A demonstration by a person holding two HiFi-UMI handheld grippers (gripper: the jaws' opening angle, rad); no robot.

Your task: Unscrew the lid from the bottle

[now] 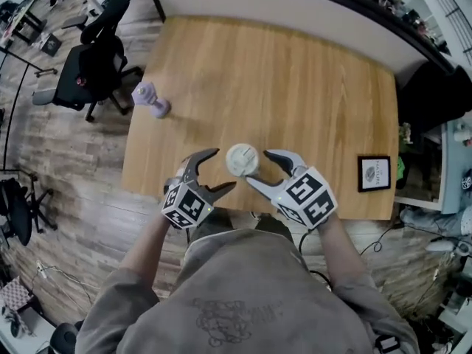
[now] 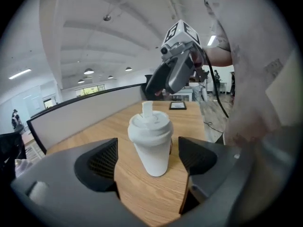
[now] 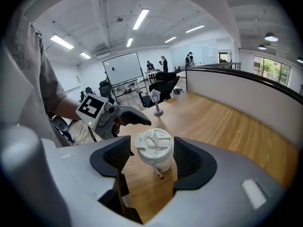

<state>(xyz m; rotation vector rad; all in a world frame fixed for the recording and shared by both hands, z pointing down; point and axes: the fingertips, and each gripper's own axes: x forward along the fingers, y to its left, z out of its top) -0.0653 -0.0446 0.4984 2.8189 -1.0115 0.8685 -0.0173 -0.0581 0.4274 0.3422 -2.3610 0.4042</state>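
The left claw has its jaws wide apart and holds nothing. In the left gripper view the bottle stands just past the two dark pads, with bare wood showing on each side of it, so nothing touches it there. The right claw comes in from the other side, also with jaws apart. In the right gripper view the lid sits in the gap between the pads, very close to both, but no pad seems to press on it, and from overhead the bottle lies just beyond the tips. The two claws face each other across the bottle, tilted downward. That suits the job: probably one is to steady the body while the other twists the top. The bottle is white, tapering toward its base, and stands upright. Its lid is still on, with a small flap raised at the top. It stands at the near edge of the table, right in front of the person, where both hands reach it easily. Farther out, a small lilac object lies near the far left corner, well apart from the bottle. A framed card sits at the right edge. A black chair stands on the floor past the table's left side.
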